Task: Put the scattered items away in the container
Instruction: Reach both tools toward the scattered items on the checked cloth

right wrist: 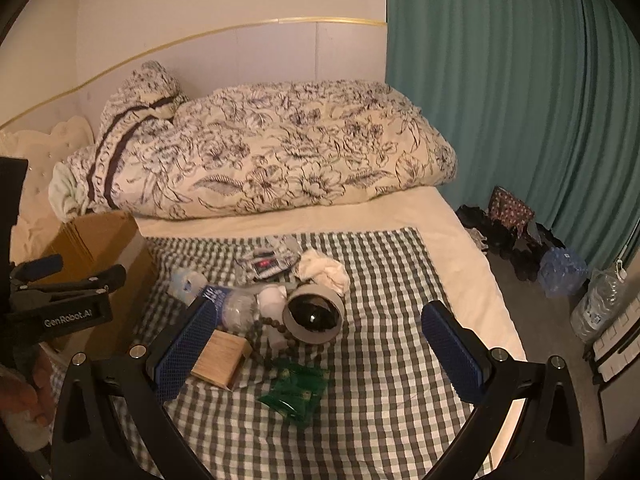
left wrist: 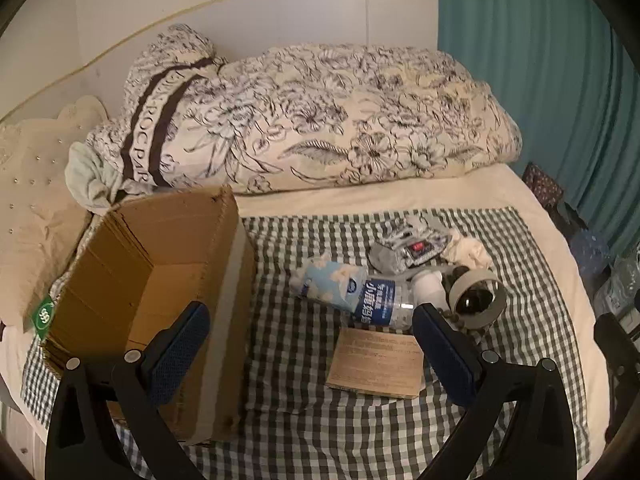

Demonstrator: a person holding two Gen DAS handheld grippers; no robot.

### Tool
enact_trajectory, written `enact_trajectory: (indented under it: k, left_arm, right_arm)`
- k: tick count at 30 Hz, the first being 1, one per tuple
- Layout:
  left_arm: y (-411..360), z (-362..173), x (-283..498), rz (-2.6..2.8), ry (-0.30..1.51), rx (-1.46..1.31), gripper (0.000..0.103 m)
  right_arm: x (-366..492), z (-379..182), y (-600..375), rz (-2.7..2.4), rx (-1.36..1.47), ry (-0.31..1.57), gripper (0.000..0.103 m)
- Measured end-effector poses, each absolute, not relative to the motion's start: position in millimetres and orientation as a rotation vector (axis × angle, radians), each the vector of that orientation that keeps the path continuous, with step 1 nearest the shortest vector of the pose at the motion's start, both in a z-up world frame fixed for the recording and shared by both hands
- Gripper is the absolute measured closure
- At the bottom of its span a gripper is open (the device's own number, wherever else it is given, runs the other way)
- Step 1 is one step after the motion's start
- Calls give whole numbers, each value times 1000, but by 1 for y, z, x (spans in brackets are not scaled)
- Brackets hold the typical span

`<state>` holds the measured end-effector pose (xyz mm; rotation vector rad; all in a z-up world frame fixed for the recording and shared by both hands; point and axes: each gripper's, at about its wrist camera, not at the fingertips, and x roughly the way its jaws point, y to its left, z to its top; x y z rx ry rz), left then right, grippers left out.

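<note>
An open cardboard box (left wrist: 160, 256) stands at the left on a checked cloth (left wrist: 312, 420); it also shows in the right wrist view (right wrist: 100, 236). A pile lies to its right: tissue pack (left wrist: 326, 284), plastic bottle (left wrist: 384, 300), tape roll (left wrist: 476, 298), brown booklet (left wrist: 376, 360), silver packet (left wrist: 408, 244), crumpled white cloth (left wrist: 468, 250). In the right wrist view I also see a bead string (right wrist: 264, 332) and a green packet (right wrist: 294, 390). My left gripper (left wrist: 312, 344) is open, hovering between box and pile. My right gripper (right wrist: 316, 344) is open above the pile.
A flowered duvet (left wrist: 320, 120) lies bunched along the wall behind. A teal curtain (right wrist: 520, 100) hangs at the right. On the floor beside the bed are dark clothes (right wrist: 504, 240) and plastic bottles (right wrist: 596, 304). The bed edge runs along the right.
</note>
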<state>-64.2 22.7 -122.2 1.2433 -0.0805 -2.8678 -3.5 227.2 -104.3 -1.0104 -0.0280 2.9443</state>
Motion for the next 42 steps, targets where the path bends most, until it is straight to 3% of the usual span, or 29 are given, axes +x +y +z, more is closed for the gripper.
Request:
enact_trajectory:
  k: [32, 42]
  left_arm:
    - [41, -230, -95, -2868, -113, 1648, 0]
    - [34, -259, -113, -2806, -9, 1789, 0]
  right_arm:
    - [-22, -210, 224, 2872, -1312, -81, 0]
    - [-29, -232, 222, 2864, -1383, -76, 0]
